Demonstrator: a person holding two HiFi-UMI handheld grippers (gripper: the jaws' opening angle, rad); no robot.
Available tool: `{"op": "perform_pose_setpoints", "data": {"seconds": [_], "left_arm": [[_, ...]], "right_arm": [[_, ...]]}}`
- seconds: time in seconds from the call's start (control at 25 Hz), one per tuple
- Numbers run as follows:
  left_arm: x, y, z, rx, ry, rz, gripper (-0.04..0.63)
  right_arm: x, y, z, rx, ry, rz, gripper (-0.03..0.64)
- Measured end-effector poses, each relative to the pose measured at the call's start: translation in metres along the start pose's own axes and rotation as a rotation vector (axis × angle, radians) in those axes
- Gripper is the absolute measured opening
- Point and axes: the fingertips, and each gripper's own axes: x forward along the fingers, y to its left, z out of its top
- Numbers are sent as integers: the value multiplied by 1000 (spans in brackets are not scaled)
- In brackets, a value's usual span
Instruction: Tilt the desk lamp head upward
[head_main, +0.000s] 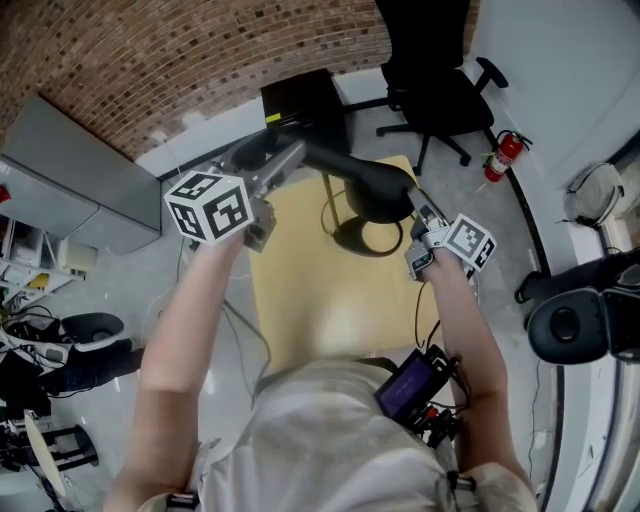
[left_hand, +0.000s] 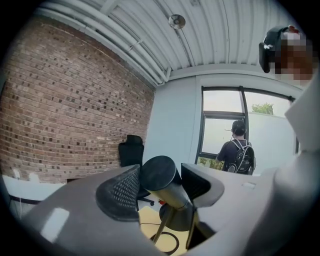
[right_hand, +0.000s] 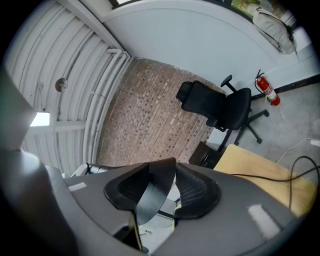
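Now, both bare forearms reach forward over the yellow desk (head_main: 300, 300), elbows bent, one gripper at each end of the lamp head (head_main: 368, 185). The left gripper (head_main: 280, 168) sits high on the left, its marker cube (head_main: 208, 207) facing the head camera. Its pads are pressed on the rear tube (left_hand: 160, 176) from both sides. The right gripper (head_main: 420, 232) comes in from the right at the wide end. There its fingers pinch the black shade (right_hand: 152, 192), and the thin wall fills the gap between the pads.

The lamp itself stands near the far end of the desk, its head slanting above the ring base (head_main: 365, 240).

From the head view you get the whole layout: both arms, the office chair (head_main: 430, 70) beyond the desk, and a red fire extinguisher (head_main: 505, 155) by the wall. The left gripper view adds the tube's round end face pointing at the camera. It also shows two thin stems dropping to the base, and someone with a backpack (left_hand: 239, 152) at the window (seen nowhere else). The right gripper view looks the other way, at the brick wall (right_hand: 150, 105) and the chair. A dark cable (right_hand: 280, 172) loops over the desk corner there.
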Motion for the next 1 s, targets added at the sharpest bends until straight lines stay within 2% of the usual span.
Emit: {"op": "perform_pose_setpoints", "data": {"seconds": [0.28,0.4,0.72,0.84,1.0], "left_arm": [[-2,4,-3,-35,-13,-43,257],[-3,5,-4,-55,-16,-62,256],[-5,12,-10,-115,-3,-115,252],[-8,14,-12,-125,-5,-125,252],[-13,15,-13,-136,-10,-141,250]], "right_arm": [[-8,8,14,-51,-13,-54,166],[-15,12,19,-55,-12,-124,164],[-21,23,36,-117,-30,-169,161],[-19,28,38,-145,-33,-142,161],[-24,31,39,-148,-41,-190,161]]}}
